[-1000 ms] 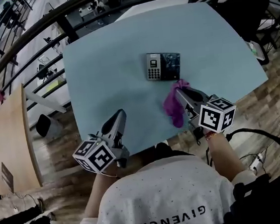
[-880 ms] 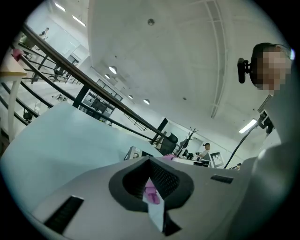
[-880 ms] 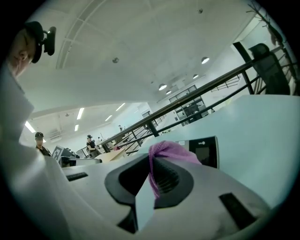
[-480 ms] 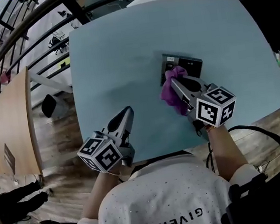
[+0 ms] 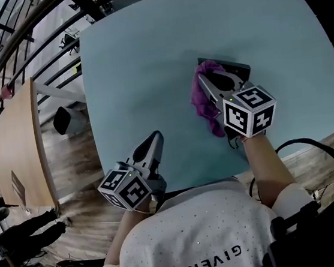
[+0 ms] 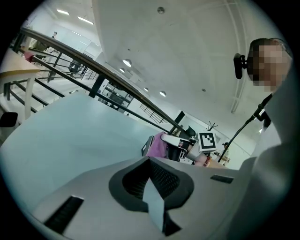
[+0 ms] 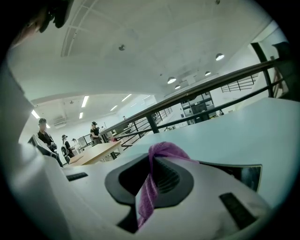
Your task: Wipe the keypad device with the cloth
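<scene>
Bright, even indoor light from ceiling lights (image 6: 127, 62) in upper middle of both gripper views. Soft shadows on counter (image 5: 142, 78). Heavy fisheye bend, black vignette corners. Cloth (image 7: 151, 187) up close is soft; head view edges smeared.

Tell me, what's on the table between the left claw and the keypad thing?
Nothing. The head view shows only bare blue table from the left claw to the keypad device, partly under the purple cloth.

The pale blue-green table (image 5: 147, 72) has a dark keypad (image 5: 240, 67) lying flat on its far right part, and a purple cloth (image 5: 201, 98) covers the keypad's left end and stretches back toward the table's near edge.
</scene>
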Motion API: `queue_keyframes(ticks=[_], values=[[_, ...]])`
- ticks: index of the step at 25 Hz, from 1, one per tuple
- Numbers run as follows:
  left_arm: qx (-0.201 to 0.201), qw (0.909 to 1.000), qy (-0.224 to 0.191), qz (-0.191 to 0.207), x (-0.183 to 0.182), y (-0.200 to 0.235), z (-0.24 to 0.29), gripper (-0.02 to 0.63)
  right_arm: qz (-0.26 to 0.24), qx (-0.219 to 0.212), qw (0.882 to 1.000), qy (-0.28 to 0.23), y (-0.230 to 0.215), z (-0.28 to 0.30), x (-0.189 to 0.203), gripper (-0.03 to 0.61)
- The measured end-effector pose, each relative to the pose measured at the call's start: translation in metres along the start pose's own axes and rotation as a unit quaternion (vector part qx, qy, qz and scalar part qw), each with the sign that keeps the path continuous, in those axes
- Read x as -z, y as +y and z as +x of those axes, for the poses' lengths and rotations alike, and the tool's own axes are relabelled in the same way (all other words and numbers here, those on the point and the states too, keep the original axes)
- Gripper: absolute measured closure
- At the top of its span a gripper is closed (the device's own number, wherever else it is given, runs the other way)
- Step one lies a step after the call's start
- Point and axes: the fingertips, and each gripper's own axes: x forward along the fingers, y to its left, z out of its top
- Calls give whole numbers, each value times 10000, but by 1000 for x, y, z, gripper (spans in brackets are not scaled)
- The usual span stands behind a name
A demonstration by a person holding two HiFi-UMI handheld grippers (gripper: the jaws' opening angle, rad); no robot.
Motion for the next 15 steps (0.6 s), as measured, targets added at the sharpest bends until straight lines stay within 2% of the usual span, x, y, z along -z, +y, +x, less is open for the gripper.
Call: queue_keyframes(ticks=[9, 15], values=[[138, 9999, 48, 63, -12, -7, 21, 606, -281, 233, 9992, 181, -21, -4, 0, 554], [422, 9988, 221, 120, -8, -22, 50, 606, -313, 389, 9986, 194, -40, -22, 3, 554]])
